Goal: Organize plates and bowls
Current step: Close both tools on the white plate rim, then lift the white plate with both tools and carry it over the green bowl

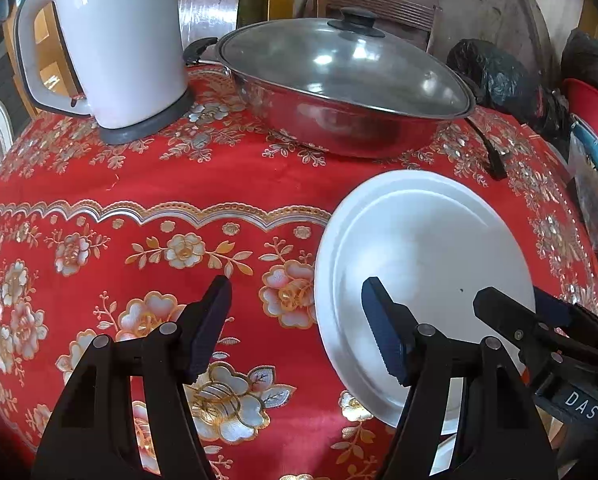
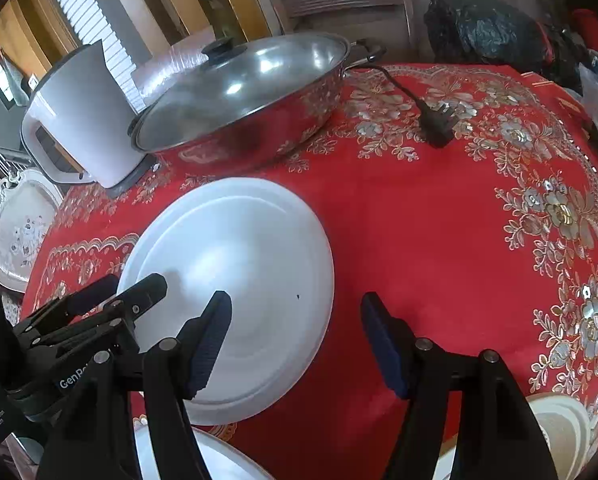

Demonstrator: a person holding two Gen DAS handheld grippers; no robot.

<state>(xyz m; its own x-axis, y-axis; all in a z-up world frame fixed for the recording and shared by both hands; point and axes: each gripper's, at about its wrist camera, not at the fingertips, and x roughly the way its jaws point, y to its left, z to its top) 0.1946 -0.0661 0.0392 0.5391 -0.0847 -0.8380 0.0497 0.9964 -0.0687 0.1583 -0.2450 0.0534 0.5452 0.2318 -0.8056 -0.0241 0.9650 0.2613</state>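
The left gripper (image 1: 297, 326) is hanging wide open with nothing between its pads, its right pad over the near-left edge of the white plate (image 1: 423, 264). The right gripper (image 2: 295, 336) is gaping just as wide and is also holding nothing; its left pad is hovering over the plate's near side, its right pad over bare red cloth (image 2: 439, 240).

The plate is lying flat on the cloth near the front of the table. More white dishes (image 2: 219, 460) are peeking in at the front edge, and a stack of pale bowls (image 2: 563, 424) is showing at the near right.

Both grippers are crowding one plate, so they risk knocking together. A flat plate gives the pads little rim to bite; a shallow pinch could let it slip, drag the cloth, or slide toward the dishes at the table edge. The wok (image 1: 347, 92), kettle (image 1: 111, 44) and plug (image 2: 439, 128) are sitting well behind, a risk only on a long push.
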